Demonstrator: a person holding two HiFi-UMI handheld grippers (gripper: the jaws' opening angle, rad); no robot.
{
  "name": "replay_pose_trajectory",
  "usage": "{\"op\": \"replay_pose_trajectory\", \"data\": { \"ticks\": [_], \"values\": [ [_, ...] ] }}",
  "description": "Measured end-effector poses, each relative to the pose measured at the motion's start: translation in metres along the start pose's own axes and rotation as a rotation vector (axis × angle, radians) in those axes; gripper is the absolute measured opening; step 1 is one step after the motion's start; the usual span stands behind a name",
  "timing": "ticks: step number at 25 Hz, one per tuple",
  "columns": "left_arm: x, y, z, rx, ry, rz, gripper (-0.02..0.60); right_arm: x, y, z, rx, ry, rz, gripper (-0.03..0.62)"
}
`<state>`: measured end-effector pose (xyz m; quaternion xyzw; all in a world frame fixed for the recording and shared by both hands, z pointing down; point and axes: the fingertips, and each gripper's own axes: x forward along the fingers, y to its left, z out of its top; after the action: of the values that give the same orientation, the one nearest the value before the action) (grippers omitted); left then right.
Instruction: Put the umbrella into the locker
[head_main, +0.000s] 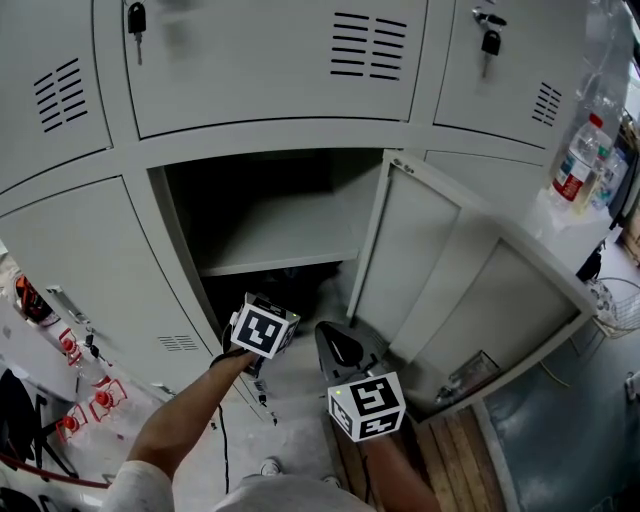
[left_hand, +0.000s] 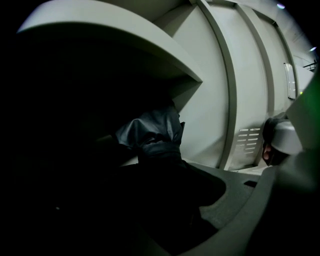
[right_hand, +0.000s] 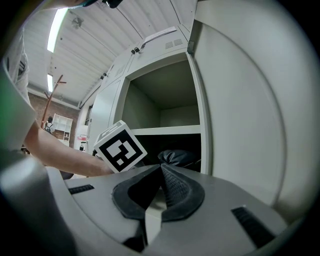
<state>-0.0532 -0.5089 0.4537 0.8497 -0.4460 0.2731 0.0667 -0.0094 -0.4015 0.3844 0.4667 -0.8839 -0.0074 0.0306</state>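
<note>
The folded dark grey umbrella (left_hand: 152, 134) lies in the dark lower compartment of the open locker (head_main: 262, 190), under its shelf (head_main: 285, 238). My left gripper (left_hand: 165, 200) reaches into that compartment and looks shut on the umbrella's near end, which is lost in shadow. In the head view its marker cube (head_main: 265, 330) sits at the compartment mouth. The right gripper (head_main: 338, 348) hangs just outside the opening, shut with nothing in it. From the right gripper view, the umbrella (right_hand: 177, 156) shows past the shut jaws, and the left gripper's cube (right_hand: 120, 148) is to the left.
The locker door (head_main: 470, 290) stands swung open on the right, close to the right gripper. Keys (head_main: 137, 20) hang in the upper lockers' doors. Bottles (head_main: 580, 160) stand on a surface at the far right. Red items (head_main: 75, 400) lie on the floor at the left.
</note>
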Motion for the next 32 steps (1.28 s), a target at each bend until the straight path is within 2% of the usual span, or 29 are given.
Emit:
{"op": "replay_pose_trajectory", "data": {
  "ticks": [7,11,18,32],
  "values": [
    [0.014,0.015,-0.001,0.078,0.031,0.039,0.267,0.0,0.004,0.0,-0.003,0.002,0.005,0.003],
    [0.019,0.018,-0.005,0.095,0.055,0.047,0.266,0.0,0.007,0.0,-0.004,0.002,0.012,0.003],
    [0.03,0.033,-0.002,0.161,0.084,0.109,0.265,-0.002,0.006,-0.002,-0.003,0.007,0.01,0.003],
    [0.053,0.057,-0.015,0.262,0.207,0.199,0.267,-0.008,-0.002,-0.004,-0.003,0.016,-0.001,0.003]
  ]
}}
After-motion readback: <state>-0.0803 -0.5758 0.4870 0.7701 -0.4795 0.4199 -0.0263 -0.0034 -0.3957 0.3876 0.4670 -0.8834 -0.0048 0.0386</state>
